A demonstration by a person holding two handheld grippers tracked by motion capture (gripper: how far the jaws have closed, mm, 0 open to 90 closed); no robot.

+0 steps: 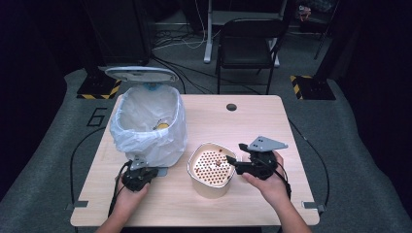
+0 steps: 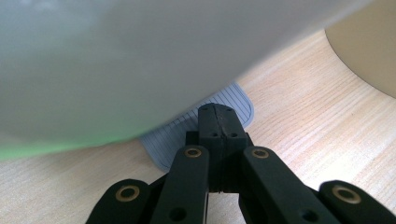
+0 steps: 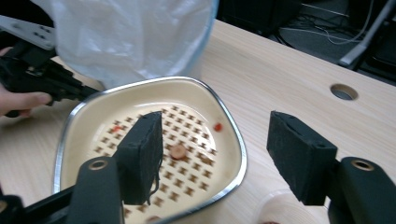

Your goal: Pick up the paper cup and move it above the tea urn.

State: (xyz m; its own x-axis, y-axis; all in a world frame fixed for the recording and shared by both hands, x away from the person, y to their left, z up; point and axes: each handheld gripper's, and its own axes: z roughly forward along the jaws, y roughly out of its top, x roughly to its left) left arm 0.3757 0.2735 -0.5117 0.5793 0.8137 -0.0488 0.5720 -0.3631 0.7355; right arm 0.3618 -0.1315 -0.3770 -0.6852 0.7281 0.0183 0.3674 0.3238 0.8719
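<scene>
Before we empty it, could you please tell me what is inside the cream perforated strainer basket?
Inside the cream perforated strainer basket lie a few small red-brown scraps on its holed floor; the right gripper's near jaw hides part of that floor.

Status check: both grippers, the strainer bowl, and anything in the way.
Left gripper shut, pressing the bin's grey pedal. Right gripper open, nothing held, over the strainer bowl. Lined bin close beside the bowl.
</scene>
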